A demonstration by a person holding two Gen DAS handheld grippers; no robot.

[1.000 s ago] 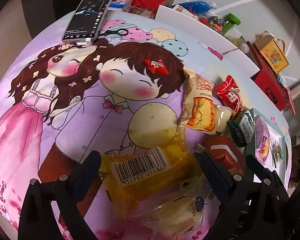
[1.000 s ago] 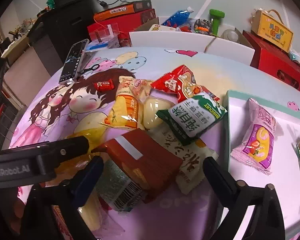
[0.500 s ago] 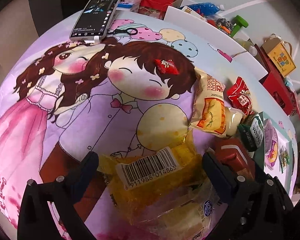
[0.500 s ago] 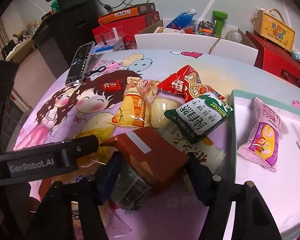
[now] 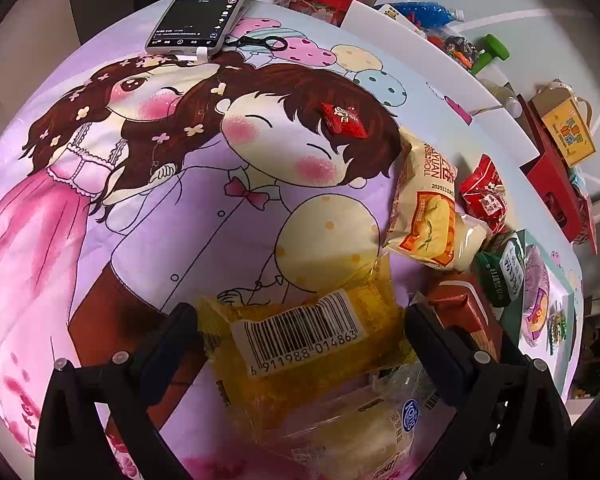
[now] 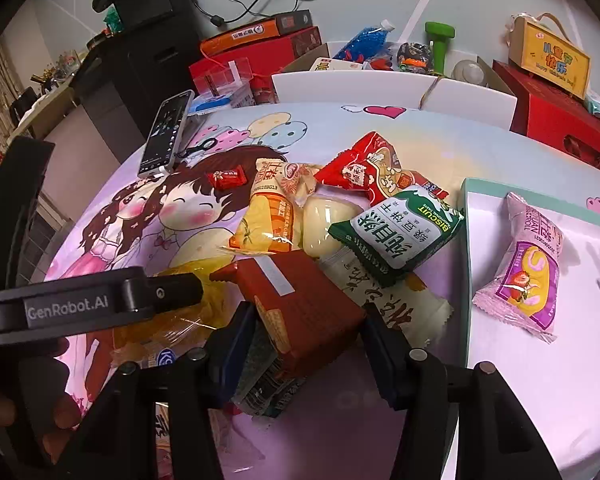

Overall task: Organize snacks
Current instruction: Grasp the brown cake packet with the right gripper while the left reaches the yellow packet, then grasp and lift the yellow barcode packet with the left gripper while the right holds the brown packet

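Observation:
My right gripper (image 6: 306, 338) is shut on a brown-red snack pack (image 6: 296, 312), fingers pressed on both its sides; the pack also shows in the left wrist view (image 5: 462, 312). My left gripper (image 5: 296, 340) is open, its fingers either side of a yellow pack with a barcode (image 5: 300, 336), over a clear bread pack (image 5: 360, 436). Other snacks lie in a pile: a yellow roll pack (image 6: 278, 208), a red pack (image 6: 364, 170), a green biscuit pack (image 6: 400, 232). A pink-purple pack (image 6: 528, 264) lies on the white tray (image 6: 500, 360).
A phone (image 5: 204, 8) and a small red candy (image 5: 344, 120) lie on the cartoon cloth (image 5: 140, 220). White boxes (image 6: 380, 84) and red boxes (image 6: 560, 112) stand behind the table. My left gripper body (image 6: 92, 304) shows left of the brown-red pack.
My right gripper has closed from wide open onto the brown-red pack. My left gripper stayed open around the yellow pack and shifted slightly.

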